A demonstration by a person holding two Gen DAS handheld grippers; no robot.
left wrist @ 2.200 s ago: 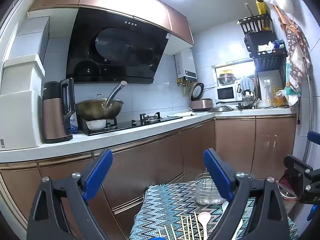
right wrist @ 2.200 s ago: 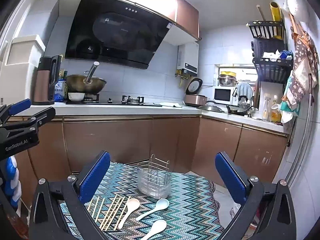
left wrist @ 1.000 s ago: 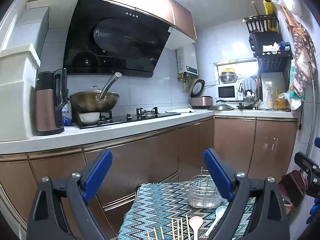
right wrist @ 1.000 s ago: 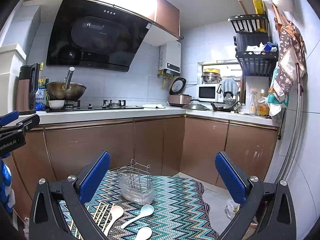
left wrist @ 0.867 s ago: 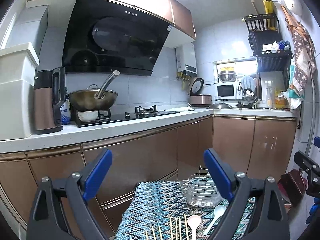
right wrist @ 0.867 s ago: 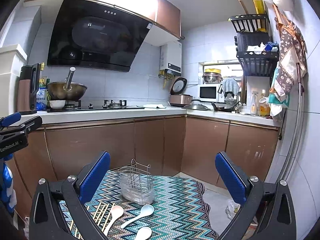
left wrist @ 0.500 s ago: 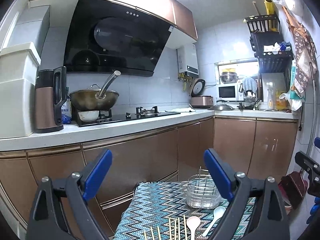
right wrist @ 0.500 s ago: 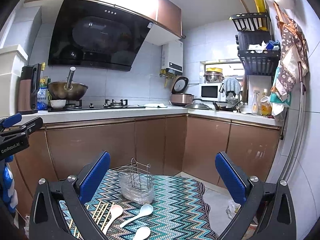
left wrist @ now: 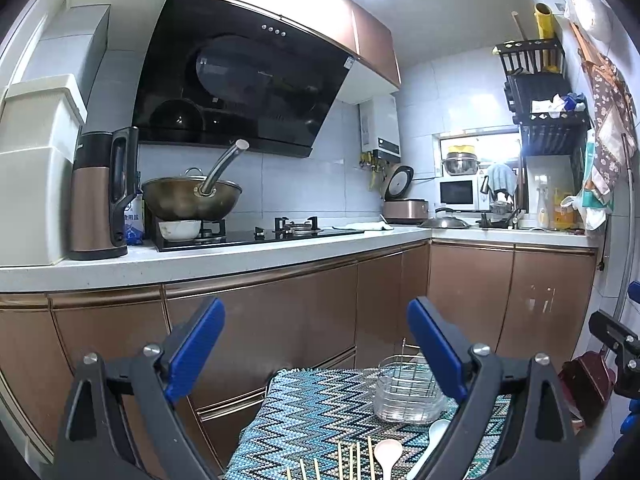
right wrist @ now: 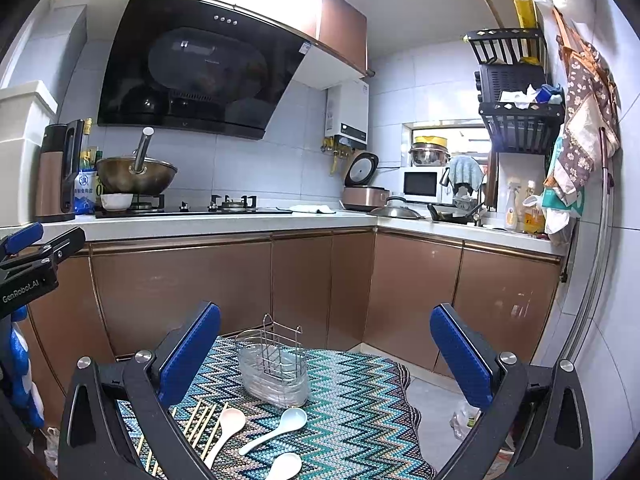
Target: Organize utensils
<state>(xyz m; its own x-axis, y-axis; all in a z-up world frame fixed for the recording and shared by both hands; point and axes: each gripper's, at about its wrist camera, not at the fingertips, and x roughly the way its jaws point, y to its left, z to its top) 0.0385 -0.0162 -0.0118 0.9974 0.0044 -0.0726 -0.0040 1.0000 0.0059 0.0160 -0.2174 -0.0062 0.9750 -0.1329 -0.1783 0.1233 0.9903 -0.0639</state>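
Left wrist view. Left gripper: blue-padded jaws stood wide apart, nothing between them, held above the near edge of a zigzag-patterned cloth. Utensil holder, wire frame in a clear base, upright on the cloth at about 4 o'clock from picture centre, partly hidden behind the right-hand finger. Chopsticks, several, lay side by side at 6 o'clock, cut off by the lower edge. Pale spoon just beside them; a white spoon lay near the holder's base, partly covered by the finger. Part of the other gripper showed at 4 o'clock by the frame edge. Wok on the hob at 10 o'clock.

Right wrist view. Right gripper: jaws likewise spread wide, empty, above the cloth. Utensil holder upright at 6 o'clock, between the fingers, apparently empty. Chopsticks lay in a loose row at 7 o'clock, partly behind the left-hand finger. Three spoons on the cloth, all apart from the holder: pale spoon beside the chopsticks, white spoon nearest the holder, third spoon at the lower edge. Left gripper's body at 9 o'clock.
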